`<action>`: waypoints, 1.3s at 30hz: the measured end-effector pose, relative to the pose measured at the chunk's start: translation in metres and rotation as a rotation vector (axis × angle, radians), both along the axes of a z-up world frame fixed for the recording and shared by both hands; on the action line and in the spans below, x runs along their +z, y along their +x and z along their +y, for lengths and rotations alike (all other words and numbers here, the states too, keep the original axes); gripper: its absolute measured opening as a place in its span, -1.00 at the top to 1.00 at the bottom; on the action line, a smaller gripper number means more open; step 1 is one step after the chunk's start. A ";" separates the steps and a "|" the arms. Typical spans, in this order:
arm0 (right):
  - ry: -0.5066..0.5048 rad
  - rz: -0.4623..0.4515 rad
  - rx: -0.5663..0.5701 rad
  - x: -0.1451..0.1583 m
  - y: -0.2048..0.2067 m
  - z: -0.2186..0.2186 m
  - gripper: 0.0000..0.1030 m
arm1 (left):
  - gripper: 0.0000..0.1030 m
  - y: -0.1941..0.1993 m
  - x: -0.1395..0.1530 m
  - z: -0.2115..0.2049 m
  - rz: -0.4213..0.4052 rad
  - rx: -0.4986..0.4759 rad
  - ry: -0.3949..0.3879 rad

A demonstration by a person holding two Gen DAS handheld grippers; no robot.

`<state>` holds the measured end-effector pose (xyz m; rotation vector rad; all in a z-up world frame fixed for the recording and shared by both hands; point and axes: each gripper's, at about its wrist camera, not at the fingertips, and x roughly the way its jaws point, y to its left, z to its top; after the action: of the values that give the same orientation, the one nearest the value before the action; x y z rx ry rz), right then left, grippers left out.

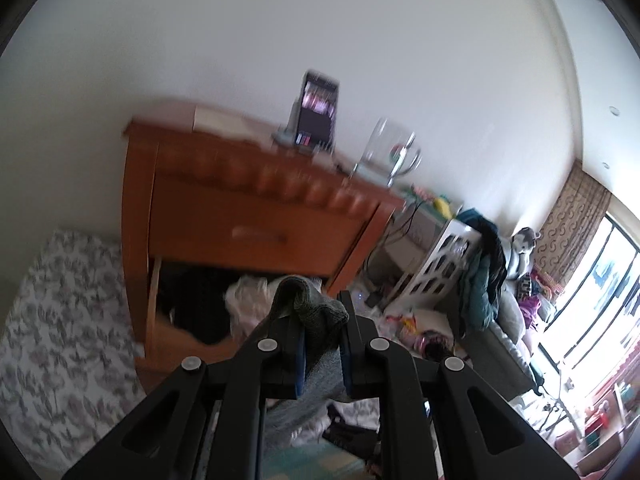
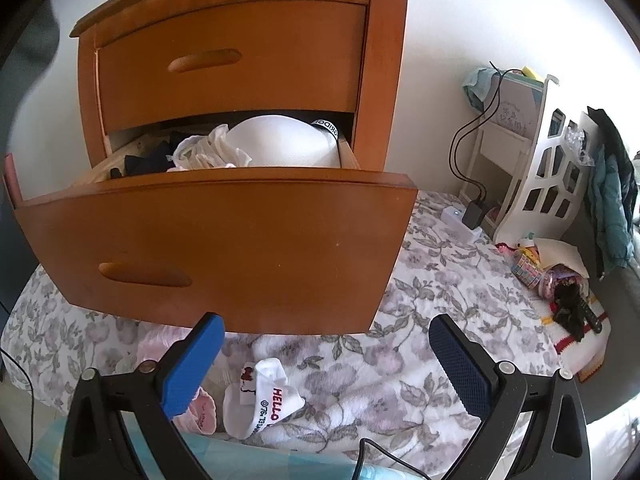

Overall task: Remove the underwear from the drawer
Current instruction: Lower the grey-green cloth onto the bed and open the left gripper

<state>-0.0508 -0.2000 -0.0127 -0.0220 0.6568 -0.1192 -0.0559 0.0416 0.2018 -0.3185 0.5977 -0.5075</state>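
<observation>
Between the left gripper's [image 1: 318,328] jaws, a grey knit garment [image 1: 316,312] is pinched; its folded top bulges above the fingertips and the rest hangs down between the arms. Whether this is underwear or a sock cannot be told from the blurred left wrist view. It is already clear of the drawer [image 2: 224,240], near side of the wooden nightstand [image 1: 256,192].

Right gripper [image 2: 326,364]: jaws spread wide, nothing between them, hovering low in front of the drawer's face, above the floral cover [image 2: 440,320]. A white sock [image 2: 260,400] with red lettering lies on that cover just below it.

Drawer is pulled out, contents visible: a white padded garment [image 2: 284,144] at centre right, a black waistband with white letters [image 2: 326,126] behind it, dark items [image 2: 148,160] at left.

Judgement on doing the step well:
- Keep the left pinch firm; the grip looks shallow on a fold, so the fabric could slip.
- Carry it away from the drawer front and set it on the cover beside the sock.
- Right gripper is free; next reach should go over the drawer's front edge, not under it.
- Waistband looks the likeliest next target.
</observation>
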 end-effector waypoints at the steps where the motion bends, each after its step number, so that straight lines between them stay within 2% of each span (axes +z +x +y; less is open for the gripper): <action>1: -0.001 -0.001 0.000 0.000 0.000 0.000 -1.00 | 0.72 0.002 -0.009 -0.002 0.026 -0.004 0.002; 7: -0.003 -0.001 0.001 0.000 0.000 0.001 -1.00 | 0.72 0.013 -0.055 -0.018 0.164 -0.043 0.050; 14: -0.001 0.000 0.001 0.000 -0.001 0.001 -1.00 | 0.72 0.022 -0.103 -0.030 0.283 -0.032 0.094; 25: 0.001 0.008 0.003 -0.002 0.000 0.001 -1.00 | 0.72 0.038 -0.157 -0.043 0.407 -0.033 0.159; 39: 0.010 0.022 0.007 -0.005 0.002 -0.001 -1.00 | 0.72 0.055 -0.225 -0.061 0.545 -0.020 0.203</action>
<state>-0.0484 -0.2015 -0.0173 -0.0164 0.6788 -0.1093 -0.0009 -0.0190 -0.0234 -0.2568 1.1739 -0.3726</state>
